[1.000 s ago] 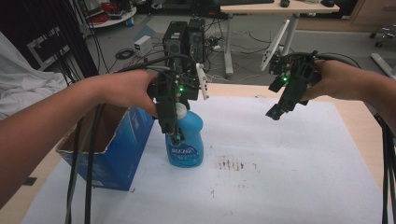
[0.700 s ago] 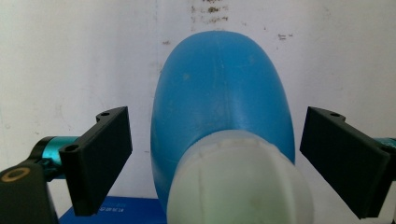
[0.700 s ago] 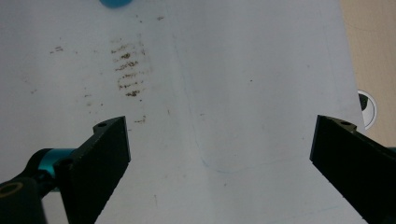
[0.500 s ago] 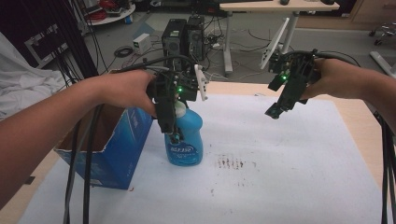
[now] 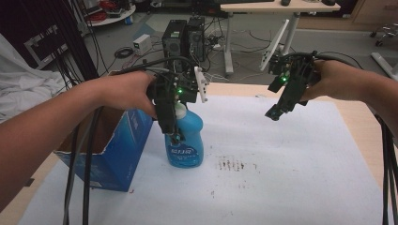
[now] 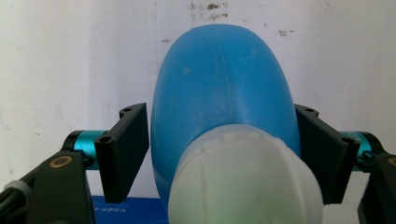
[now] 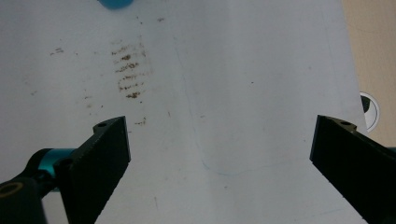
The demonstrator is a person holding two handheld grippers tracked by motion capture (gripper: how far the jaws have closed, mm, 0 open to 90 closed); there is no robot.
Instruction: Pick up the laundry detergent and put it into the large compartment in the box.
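Unmoved since earlier: blue bottle (image 5: 186, 138), upright beside box (image 5: 115, 150), pinched by left gripper (image 5: 174, 137); right gripper (image 5: 274, 114) spread, idle; next, lift clear.

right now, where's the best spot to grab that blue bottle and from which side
Probably from above, at the shoulders just under the white cap. The blue bottle stands upright beside the blue box. Its body narrows upward, and the left gripper already has a jaw against each flank there. The right gripper hangs open above the table.

The bottle (image 5: 185, 140) stands on the sheet (image 5: 281, 159), just right of the box (image 5: 112, 150), stains (image 5: 232, 165) to its right.
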